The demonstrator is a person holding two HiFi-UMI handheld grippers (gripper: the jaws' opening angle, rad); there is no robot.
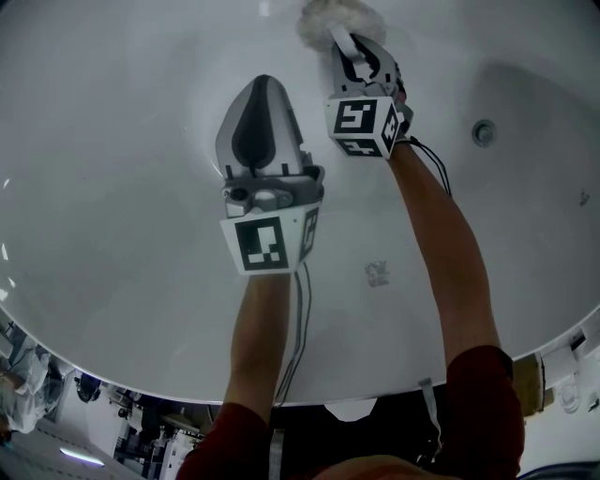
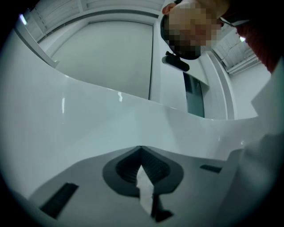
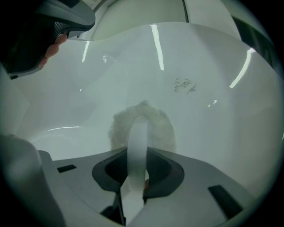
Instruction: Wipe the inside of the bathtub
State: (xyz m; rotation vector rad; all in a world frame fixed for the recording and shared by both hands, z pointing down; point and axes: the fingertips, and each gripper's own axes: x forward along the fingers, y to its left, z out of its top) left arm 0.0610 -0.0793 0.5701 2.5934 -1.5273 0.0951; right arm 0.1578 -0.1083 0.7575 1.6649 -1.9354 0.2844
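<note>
In the head view we find the pad at the top centre, against the bathtub wall, with the right gripper just below it. The left gripper sits lower and to its left; a round fitting lies at upper right, well apart.

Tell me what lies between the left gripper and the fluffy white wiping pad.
Only bare glossy white bathtub surface, in the head view.

head view looked steeply down into bathtub | left gripper view faced up past rim | right gripper view sat close, shared wiping pad with head view
</note>
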